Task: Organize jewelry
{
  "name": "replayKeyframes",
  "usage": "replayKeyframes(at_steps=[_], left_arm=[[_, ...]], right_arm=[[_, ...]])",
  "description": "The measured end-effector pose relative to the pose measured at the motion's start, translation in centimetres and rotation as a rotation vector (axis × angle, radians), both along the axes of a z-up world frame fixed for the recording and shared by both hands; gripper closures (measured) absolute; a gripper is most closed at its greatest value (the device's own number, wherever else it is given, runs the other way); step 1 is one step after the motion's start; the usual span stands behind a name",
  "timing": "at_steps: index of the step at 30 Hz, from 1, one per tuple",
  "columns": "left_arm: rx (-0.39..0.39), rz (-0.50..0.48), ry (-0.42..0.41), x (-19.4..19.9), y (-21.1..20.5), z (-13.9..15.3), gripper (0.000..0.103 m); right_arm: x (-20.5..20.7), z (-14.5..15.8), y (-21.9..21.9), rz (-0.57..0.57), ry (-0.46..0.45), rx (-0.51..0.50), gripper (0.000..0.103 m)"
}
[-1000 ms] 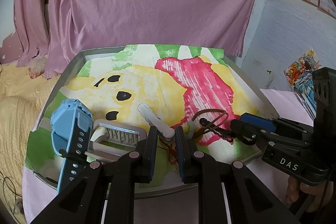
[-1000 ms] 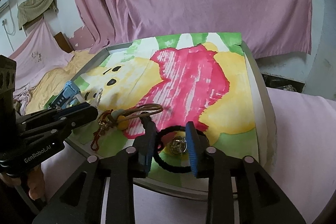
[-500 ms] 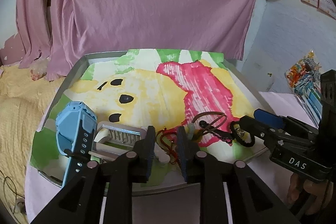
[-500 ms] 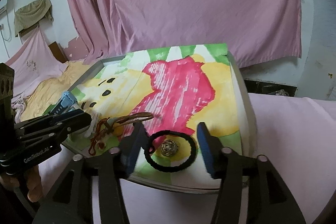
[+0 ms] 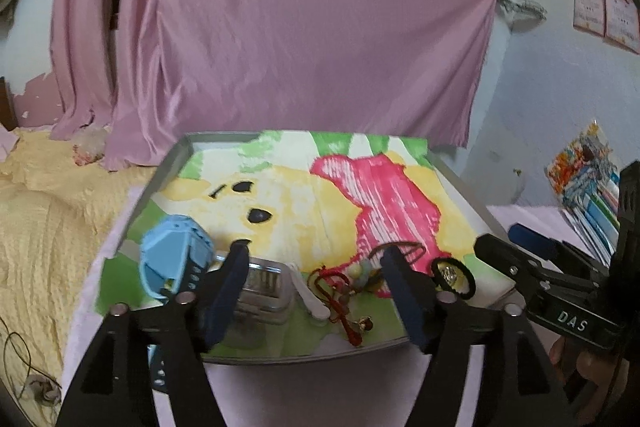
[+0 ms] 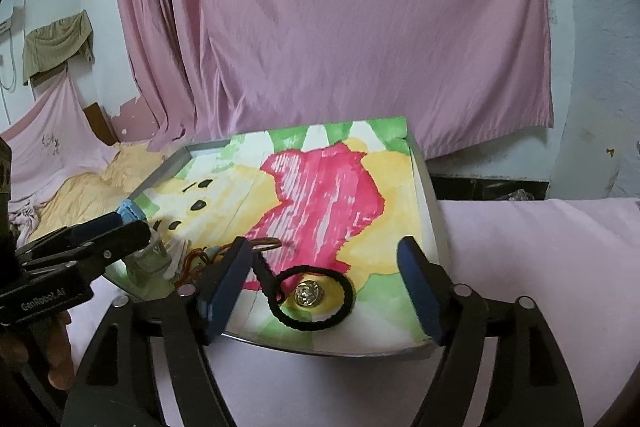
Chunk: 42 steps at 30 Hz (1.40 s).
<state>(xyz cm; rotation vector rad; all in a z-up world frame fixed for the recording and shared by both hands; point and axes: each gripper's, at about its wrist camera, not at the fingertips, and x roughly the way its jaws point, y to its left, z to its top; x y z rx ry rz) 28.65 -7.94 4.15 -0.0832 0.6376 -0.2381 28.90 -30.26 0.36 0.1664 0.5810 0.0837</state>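
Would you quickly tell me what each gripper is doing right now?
Left gripper: open, holding nothing, above the red cord charm.
Right gripper: open, holding nothing, above the black hair tie.

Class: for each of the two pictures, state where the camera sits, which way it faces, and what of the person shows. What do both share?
Left wrist: on the left gripper, facing the tray; right gripper and a hand show.
Right wrist: on the right gripper, facing the same tray; left gripper and fingers show.
Shared: black hair tie, blue watch, pink curtain.
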Motion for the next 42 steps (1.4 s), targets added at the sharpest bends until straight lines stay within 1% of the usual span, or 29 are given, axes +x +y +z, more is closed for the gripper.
replayKeyframes(at_steps=[1,2,3,4,5,6,10,13,24,42], left_arm=[[-0.001,0.009,-0.004,-0.1,0.2,0.1,0.028],[-0.003,0.021,-0.008,-0.2,0.4,0.1,0.023],[-0.005,0.035,-0.012,-0.4,0.7,0.2,0.021],[-0.006,0.048,-0.017,-0.6,0.9,0.2,0.013],[-0.008,0.062,-0.026,-0.8,1.1,0.3,0.007],[-0.011,0.08,-0.044,-1.2,1.4,0.3,0.006],[-0.015,0.103,-0.082,-2.2,2.1,0.6,0.002],[-0.015,0.12,-0.11,-2.9,2.5,0.8,0.001],[-0.018,0.153,-0.19,-5.2,3.2,1.4,0.001],[-0.01,0.162,-0.26,-10.5,4.2,2.0,0.001]], right_arm=[[-0.2,0.1,0.0,-0.003,-0.008,0.0,0.023],[-0.4,0.2,0.0,-0.004,-0.016,-0.003,0.022],[-0.5,0.3,0.0,-0.005,-0.023,-0.005,0.018],[-0.6,0.4,0.1,-0.002,-0.028,-0.004,0.013],[-0.8,0.4,0.1,0.003,-0.034,0.001,0.011],[-0.9,0.5,0.1,0.006,-0.04,0.006,0.009],[-1.6,0.9,0.1,0.001,-0.068,0.002,0.007],[-2.1,1.1,0.2,-0.008,-0.089,0.001,0.002],[-4.8,2.4,0.0,-0.039,-0.176,-0.01,0.002],[-10.1,3.4,0.7,-0.059,-0.237,-0.027,0.002]])
